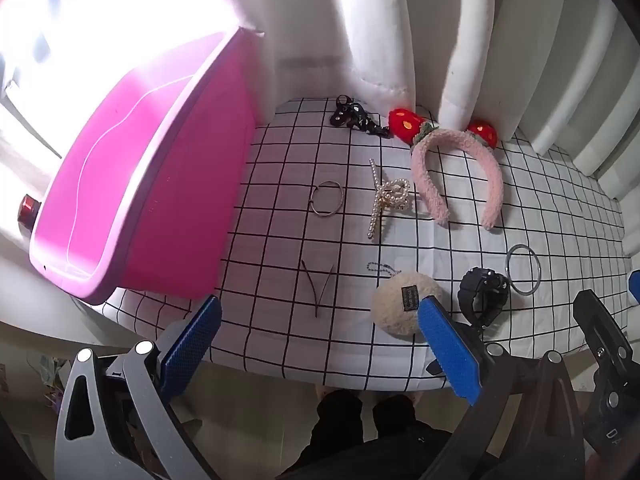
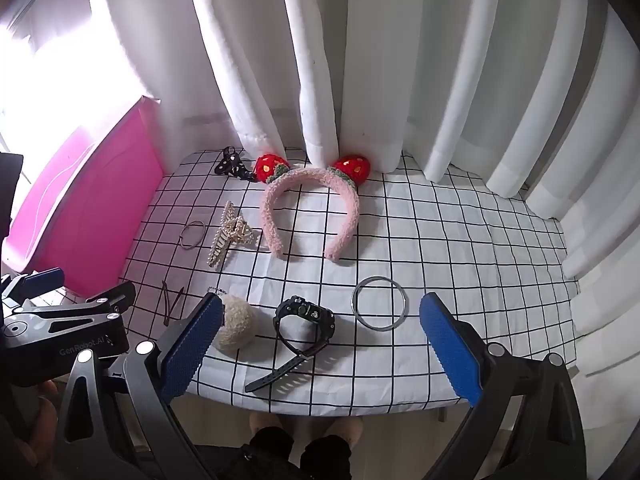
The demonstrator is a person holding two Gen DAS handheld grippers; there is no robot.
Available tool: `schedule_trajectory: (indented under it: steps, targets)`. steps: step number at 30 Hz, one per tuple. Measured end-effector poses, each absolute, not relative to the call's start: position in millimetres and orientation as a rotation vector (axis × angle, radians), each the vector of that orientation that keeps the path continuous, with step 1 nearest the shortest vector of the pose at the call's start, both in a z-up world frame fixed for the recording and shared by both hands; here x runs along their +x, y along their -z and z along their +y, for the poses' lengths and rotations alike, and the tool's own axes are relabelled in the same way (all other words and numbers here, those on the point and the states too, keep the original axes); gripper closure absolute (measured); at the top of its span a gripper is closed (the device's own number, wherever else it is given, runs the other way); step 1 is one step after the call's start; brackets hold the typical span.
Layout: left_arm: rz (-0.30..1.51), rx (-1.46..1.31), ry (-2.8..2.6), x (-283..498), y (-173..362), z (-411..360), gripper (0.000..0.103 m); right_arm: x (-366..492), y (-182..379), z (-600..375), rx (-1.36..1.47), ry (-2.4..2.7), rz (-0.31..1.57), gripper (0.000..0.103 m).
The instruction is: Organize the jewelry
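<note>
With nothing yet gripped, hovering left hand-held gripper (image 1: 320, 344) and right hand-held gripper (image 2: 320, 344) wide-jawed above counter (image 2: 460, 240), jewelry lying spread out singly for picking beside pink bin (image 1: 160, 184): watch (image 2: 304, 316), bangle (image 2: 380, 304), headband (image 2: 308, 208).

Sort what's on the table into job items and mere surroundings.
Job: pink bin, headband, pearl claw clip, black hair tie, wire hoop, hairpins, plush charm, watch, bangle.

Surroundings: grid cloth, curtain.
</note>
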State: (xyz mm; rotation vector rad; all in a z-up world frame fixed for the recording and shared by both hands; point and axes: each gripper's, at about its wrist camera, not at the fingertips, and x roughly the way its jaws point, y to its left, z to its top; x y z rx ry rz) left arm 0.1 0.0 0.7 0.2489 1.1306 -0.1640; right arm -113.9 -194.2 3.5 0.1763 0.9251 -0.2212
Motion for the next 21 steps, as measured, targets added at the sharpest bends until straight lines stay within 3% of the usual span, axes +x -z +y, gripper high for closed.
schedule_trajectory:
  steps: [21]
  targets:
    - [1.133,0.225,0.168,2.3,-2.8,-0.2,0.006,-110.6,-7.3,-198.7,0.176,0.221,0.922,0.009]
